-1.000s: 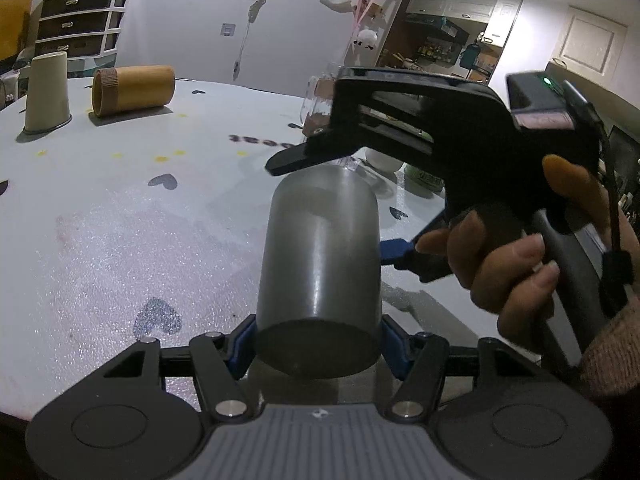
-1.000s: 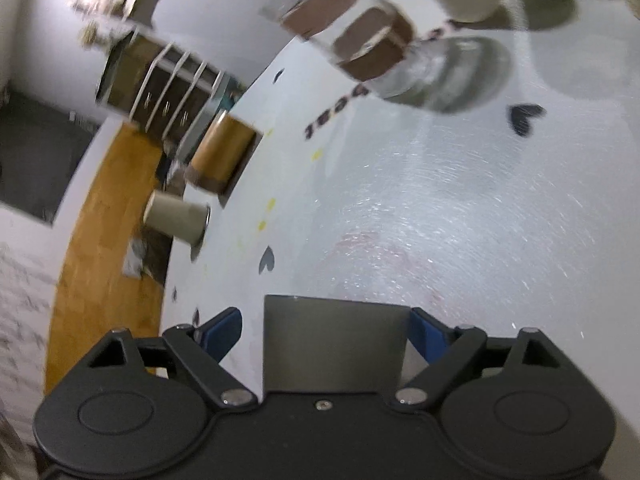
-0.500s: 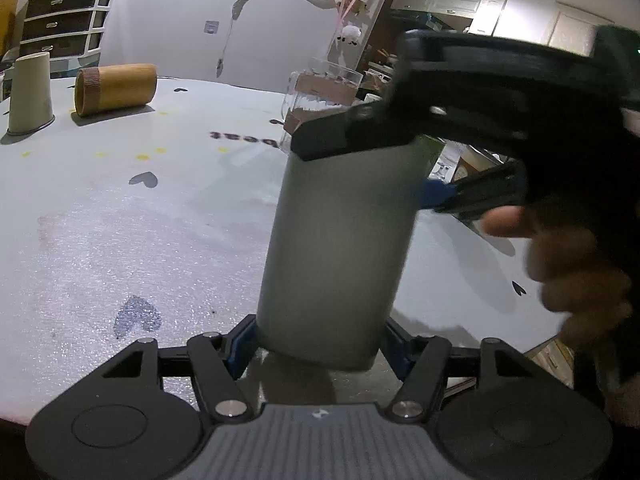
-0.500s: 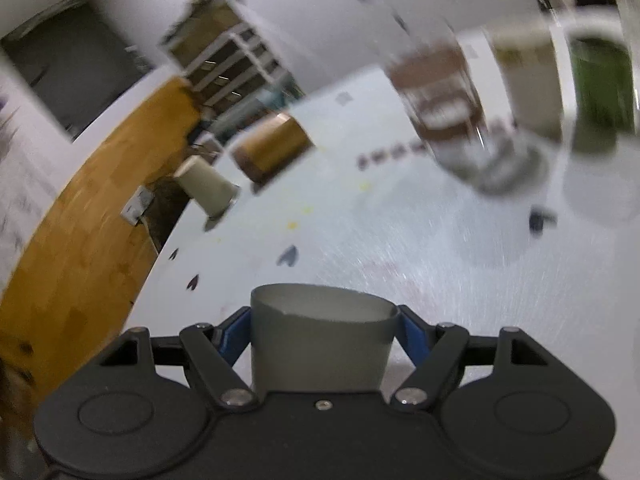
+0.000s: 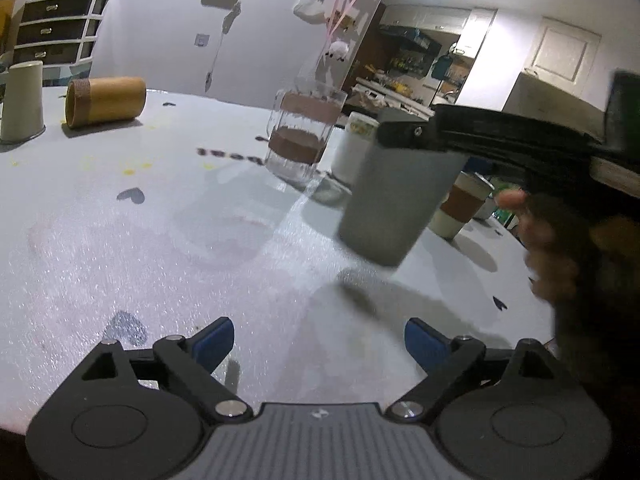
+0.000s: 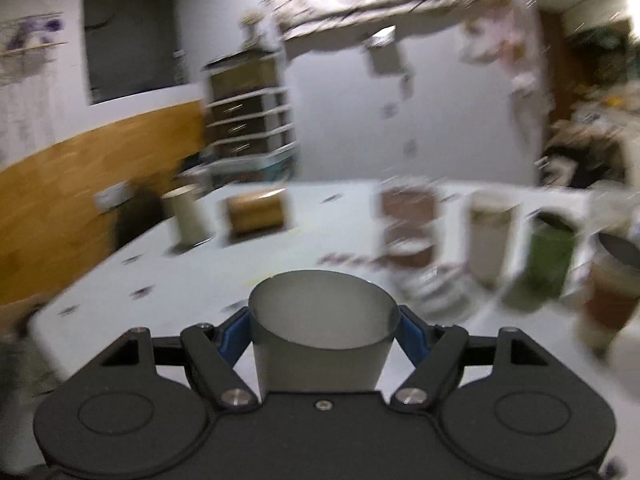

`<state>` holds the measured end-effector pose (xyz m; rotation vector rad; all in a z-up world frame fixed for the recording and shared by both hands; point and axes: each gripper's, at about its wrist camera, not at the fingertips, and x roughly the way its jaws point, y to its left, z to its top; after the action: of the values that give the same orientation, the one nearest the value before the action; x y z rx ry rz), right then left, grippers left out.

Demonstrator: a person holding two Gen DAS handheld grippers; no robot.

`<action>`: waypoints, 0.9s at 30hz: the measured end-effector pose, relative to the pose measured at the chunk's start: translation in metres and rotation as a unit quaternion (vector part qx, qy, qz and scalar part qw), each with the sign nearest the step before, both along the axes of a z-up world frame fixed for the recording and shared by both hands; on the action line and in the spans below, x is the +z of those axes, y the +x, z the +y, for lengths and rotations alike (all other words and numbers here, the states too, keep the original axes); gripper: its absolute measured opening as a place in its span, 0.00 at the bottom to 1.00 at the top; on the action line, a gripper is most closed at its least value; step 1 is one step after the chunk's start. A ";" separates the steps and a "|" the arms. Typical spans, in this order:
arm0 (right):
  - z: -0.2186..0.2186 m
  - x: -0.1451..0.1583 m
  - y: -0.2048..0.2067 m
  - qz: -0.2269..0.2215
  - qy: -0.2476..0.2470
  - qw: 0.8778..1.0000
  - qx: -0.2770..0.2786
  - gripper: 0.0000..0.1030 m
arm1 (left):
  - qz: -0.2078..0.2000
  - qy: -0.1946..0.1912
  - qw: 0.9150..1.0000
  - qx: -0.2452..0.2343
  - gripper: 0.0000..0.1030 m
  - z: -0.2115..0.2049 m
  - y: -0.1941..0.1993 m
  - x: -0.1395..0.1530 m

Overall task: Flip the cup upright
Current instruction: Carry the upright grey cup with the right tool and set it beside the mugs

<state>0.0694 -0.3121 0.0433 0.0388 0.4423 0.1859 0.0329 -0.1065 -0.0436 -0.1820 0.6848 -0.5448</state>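
A plain grey cup hangs in the air above the white table, mouth up and slightly tilted, held near its rim by my right gripper. In the right wrist view the cup sits between the blue pads, open mouth facing up, and my right gripper is shut on it. My left gripper is open and empty, low over the table's near edge, with the cup ahead of it and to the right.
On the white table stand a ribbed glass with brown bands, a white cup and a brown-sleeved paper cup. At far left a bamboo cup lies on its side beside an inverted beige cup.
The left gripper let go of the grey cup and opened. The right gripper lifted the cup away to the right and turned it mouth up.
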 end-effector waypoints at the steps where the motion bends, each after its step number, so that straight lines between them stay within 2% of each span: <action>1: 0.000 0.000 0.000 0.000 0.000 1.000 0.000 0.74 | -0.001 -0.002 1.000 0.000 0.90 0.001 0.000 0.000; 3: -0.021 0.003 0.021 -0.039 -0.035 0.996 -0.065 0.74 | 0.000 -0.005 1.000 0.003 0.90 0.003 0.000 0.000; 4: -0.027 0.003 0.028 -0.045 -0.041 0.995 -0.080 0.74 | 0.000 -0.006 1.000 0.004 0.90 0.004 0.000 0.001; 8: -0.053 0.000 0.058 -0.052 -0.047 0.989 -0.132 0.74 | 0.002 -0.009 1.000 0.005 0.90 0.006 -0.002 0.001; 13: -0.064 -0.016 0.080 -0.055 -0.064 0.979 -0.183 0.74 | -0.002 -0.011 1.000 0.003 0.90 0.007 -0.003 0.002; 20: -0.067 -0.036 0.087 -0.058 -0.093 0.968 -0.224 0.74 | -0.009 -0.007 1.000 0.005 0.90 0.007 -0.006 0.003; 25: -0.064 -0.043 0.086 -0.055 -0.094 0.970 -0.218 0.75 | -0.013 -0.004 1.000 0.004 0.90 0.006 -0.009 0.004; 27: -0.067 -0.043 0.085 -0.046 -0.076 0.973 -0.211 0.75 | -0.014 -0.003 1.000 0.003 0.90 0.006 -0.010 0.005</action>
<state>0.1547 -0.3787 0.0005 -0.0269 0.3447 -0.2639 0.0229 -0.1008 -0.0391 -0.1818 0.6554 -0.5424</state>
